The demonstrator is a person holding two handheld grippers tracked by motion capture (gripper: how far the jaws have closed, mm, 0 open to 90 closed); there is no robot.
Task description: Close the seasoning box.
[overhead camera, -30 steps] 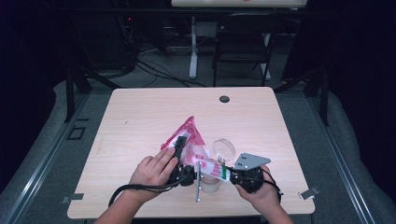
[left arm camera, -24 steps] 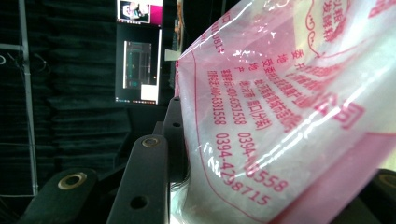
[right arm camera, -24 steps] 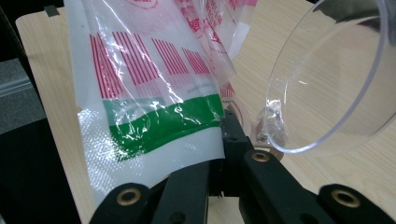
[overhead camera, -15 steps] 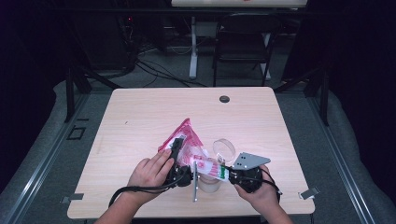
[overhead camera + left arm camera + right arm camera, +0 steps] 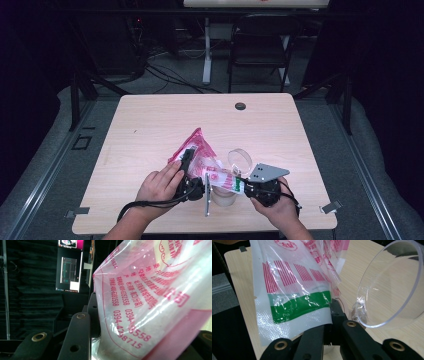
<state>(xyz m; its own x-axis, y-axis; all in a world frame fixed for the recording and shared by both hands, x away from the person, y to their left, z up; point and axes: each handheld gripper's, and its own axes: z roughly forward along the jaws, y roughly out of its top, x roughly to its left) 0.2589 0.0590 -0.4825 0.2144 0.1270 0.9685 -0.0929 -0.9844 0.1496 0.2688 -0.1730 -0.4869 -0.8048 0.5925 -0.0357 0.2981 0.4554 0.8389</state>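
A clear plastic bag (image 5: 201,150) with pink print and a green band is stretched between both grippers above the table's front. My left gripper (image 5: 188,157) points away from the person and is shut on the bag's pink-printed part (image 5: 155,302), which bulges between its jaws. My right gripper (image 5: 242,186) points left and is shut on the bag's white and green edge (image 5: 294,302). A clear round container (image 5: 241,159) lies on its side just beyond the right gripper, with its rim (image 5: 392,285) close to the jaws.
Another clear cup (image 5: 223,198) stands under the bag near the front edge of the wooden table (image 5: 150,120). A black cable hole (image 5: 240,106) sits at the table's far edge. A chair (image 5: 260,47) stands behind it.
The bag's upper corner has tipped slightly to the left. Both hands have kept their places.
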